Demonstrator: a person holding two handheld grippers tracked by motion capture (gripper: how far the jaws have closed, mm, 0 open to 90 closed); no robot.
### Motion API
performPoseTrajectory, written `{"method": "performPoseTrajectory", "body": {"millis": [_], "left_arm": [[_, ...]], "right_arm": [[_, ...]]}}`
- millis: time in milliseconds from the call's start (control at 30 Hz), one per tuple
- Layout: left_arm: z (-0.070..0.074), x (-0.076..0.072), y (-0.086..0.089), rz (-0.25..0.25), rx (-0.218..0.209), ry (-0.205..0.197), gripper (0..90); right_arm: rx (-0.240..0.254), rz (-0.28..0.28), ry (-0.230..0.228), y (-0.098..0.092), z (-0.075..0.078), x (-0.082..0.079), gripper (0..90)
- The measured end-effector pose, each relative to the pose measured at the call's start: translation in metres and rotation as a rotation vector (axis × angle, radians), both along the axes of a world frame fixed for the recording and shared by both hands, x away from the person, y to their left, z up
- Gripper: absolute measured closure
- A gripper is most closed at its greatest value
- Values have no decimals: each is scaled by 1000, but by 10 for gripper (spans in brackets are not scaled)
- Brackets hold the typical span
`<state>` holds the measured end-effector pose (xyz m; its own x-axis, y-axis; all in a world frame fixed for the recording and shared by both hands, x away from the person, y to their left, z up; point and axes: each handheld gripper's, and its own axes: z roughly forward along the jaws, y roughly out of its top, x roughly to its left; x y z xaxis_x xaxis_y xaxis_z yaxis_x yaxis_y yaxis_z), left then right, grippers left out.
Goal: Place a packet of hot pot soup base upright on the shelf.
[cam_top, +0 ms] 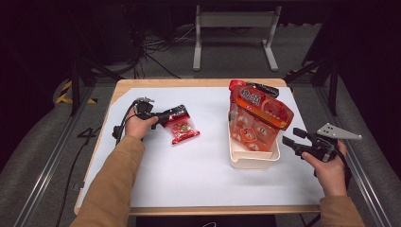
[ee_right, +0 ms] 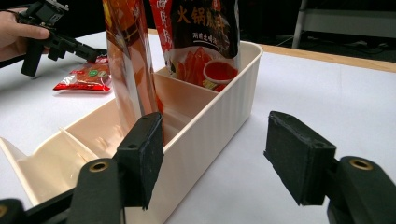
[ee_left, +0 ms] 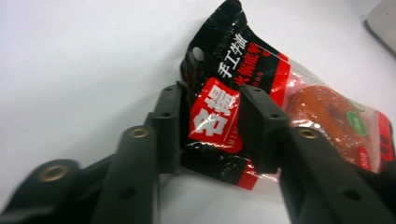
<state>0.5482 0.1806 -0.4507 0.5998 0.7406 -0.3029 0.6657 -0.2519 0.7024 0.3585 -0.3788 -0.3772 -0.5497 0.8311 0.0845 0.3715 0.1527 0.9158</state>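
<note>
A small red-and-black snack packet [cam_top: 183, 130] [ee_left: 327, 116] lies on the white sheet left of centre. My left gripper [cam_top: 178, 113] [ee_left: 210, 105] comes at it from the left, and its pads press on the packet's crumpled black top end. A cream divided bin [cam_top: 253, 163] [ee_right: 224, 107] stands right of centre with two large red pouches [cam_top: 260, 111] [ee_right: 201, 37] upright in its far compartments. My right gripper [cam_top: 289, 136] [ee_right: 215, 144] hovers just right of the bin, open. Nothing is gripped between its jaws, though the bin's near wall stands between them in the right gripper view.
The white sheet [cam_top: 189, 179] covers most of the wooden table [cam_top: 198, 82]. The bin's near compartments [ee_right: 56, 154] hold nothing. A metal stand [cam_top: 234, 28] and cables sit on the floor beyond the table's far edge.
</note>
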Motion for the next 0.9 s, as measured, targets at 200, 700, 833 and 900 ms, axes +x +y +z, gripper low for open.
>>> {"method": "performPoseTrajectory", "body": {"millis": [200,700,833,900], "left_arm": [[2,-1,3,6,21,1,838],[29,-16,8,-15,-42,-6,891],[41,-23,7,-29,-68,-45,894],[47,-27,7,-37,-77,-66,895]], "right_arm": [[1,2,-3,0,0,0,369],[4,1,-2,-2,-1,0,388],[-12,5,-3,-3,0,1,419],[-14,3,-3,-4,0,1,437]]}}
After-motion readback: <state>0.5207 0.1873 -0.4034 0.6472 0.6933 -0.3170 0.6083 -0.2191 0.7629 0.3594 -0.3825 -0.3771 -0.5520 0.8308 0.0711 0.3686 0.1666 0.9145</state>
